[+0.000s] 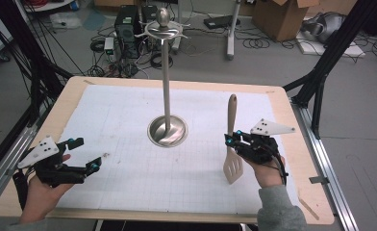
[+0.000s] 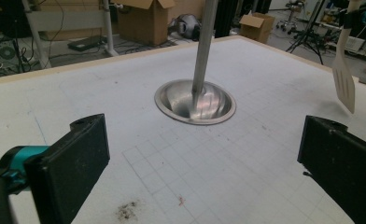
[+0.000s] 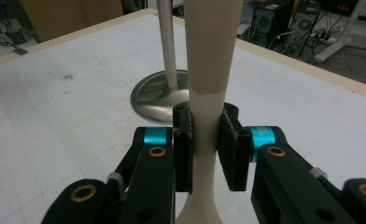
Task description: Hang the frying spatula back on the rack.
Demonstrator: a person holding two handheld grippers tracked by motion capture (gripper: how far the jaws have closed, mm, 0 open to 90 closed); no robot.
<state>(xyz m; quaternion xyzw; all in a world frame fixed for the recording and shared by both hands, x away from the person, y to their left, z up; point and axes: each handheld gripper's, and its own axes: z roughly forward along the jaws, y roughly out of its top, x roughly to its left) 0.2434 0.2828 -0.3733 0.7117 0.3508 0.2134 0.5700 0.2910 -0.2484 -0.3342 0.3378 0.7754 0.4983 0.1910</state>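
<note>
Right hand-held gripper [image 1: 231,139] of mine clamps the beige spatula [image 1: 232,144] at its neck. Its long axis stands nearly upright, handle up, slotted blade down above the bench [image 1: 129,144], right of the steel stand [image 1: 167,86]. My left hand-held gripper [image 1: 88,154] rests open, holding nothing.

Even overhead light lit the scene brightly; glare streaked the steel base [image 2: 195,103], shadows stayed faint, and pictures looked slightly soft.

Left gripper [image 1: 88,154] agape, right gripper [image 1: 231,143] clamped
</note>
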